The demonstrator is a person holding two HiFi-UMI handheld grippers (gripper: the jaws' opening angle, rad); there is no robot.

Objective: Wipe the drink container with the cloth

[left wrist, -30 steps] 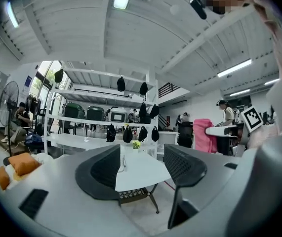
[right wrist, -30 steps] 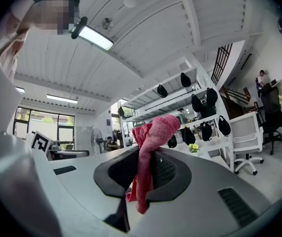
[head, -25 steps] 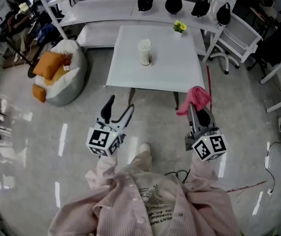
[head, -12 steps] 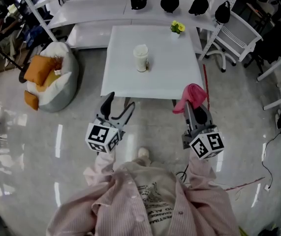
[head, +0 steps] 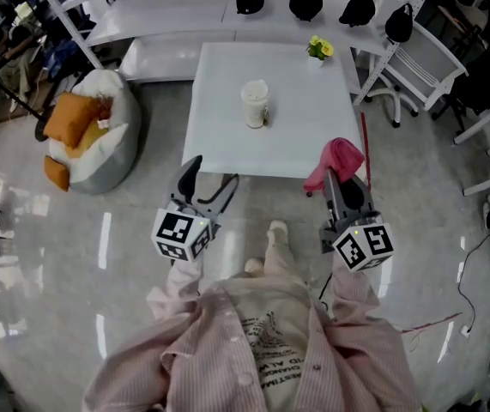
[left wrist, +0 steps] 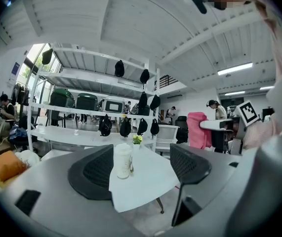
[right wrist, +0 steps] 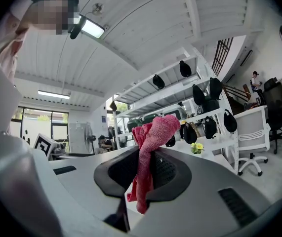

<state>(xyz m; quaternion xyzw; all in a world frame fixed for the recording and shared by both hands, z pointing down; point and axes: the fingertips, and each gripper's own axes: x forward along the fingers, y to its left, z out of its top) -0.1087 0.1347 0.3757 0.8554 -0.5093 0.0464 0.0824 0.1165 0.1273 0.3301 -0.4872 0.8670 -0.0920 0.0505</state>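
Approach phase, before either gripper has reached the table. In the head view my left gripper [head: 213, 172] sits lower left of centre. Its two jaws stand wide apart and have just been opening further. Nothing is between them, and its own view shows only the distant scene through the gap. My right gripper [head: 345, 181] sits lower right of centre, jaws closed on the pink cloth [right wrist: 148, 147]. The cloth is pinched near its middle, bunching above the pads and hanging in a loose tail below them. The drink container [head: 255, 103], a pale lidded cup, stands upright near the middle of the white table [head: 305, 131] in the upper centre of the frame, well apart from both grippers. In the left gripper view it appears inside the gap between the jaws, nearer the left one, which suggests this gripper is already roughly lined up on it. A small dark item [left wrist: 131, 167] that I cannot identify stands just beside the cup's base. A pot of yellow flowers [head: 317, 48] stands at the table's far edge, apart from the cup. I judge the step in hand to be the carry toward the table: cloth secured, cup untouched, no wiping begun. As I read it, the next move calls for bringing the open left jaws around the cup's body to steady it without tipping it, since it looks tall and probably light. The cloth then goes against its side, with the loose tail kept clear of the item at the base.
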